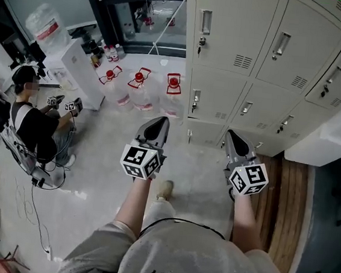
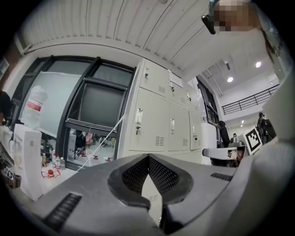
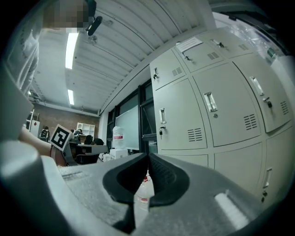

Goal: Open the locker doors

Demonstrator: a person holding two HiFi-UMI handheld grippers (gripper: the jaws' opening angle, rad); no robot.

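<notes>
Grippers are nearest the operator. The left gripper [image 1: 158,123] and right gripper [image 1: 234,137] are held side by side ahead of the body, both level and pointing toward 12 o'clock. Each is clenched with nothing between its jaws (the tips meet in each gripper's own view). Judgement: closed jaws form a narrow tip suited to hooking a recessed pull. Neither gripper is close enough to a door to act, so this reads as an approach posture.

A wooden platform [image 1: 286,199] lies at 3 o'clock, running along the foot of the locker bank.

The locker doors [image 1: 229,36] stand beyond, from 12 to 2 o'clock. All are shut and flush, well apart from both grippers. Each door has a recessed handle [image 1: 205,21] near one edge with a key lock just below it, so the hinge is presumably on the opposite edge.

Water jugs [image 1: 140,87] with red caps stand on the floor at 11 o'clock, just beside the bank. Judgement: they may crowd the swing of the lowest left door.

A seated person [image 1: 33,121] at 9 o'clock holds a separate pair of grippers, well apart from the lockers.
</notes>
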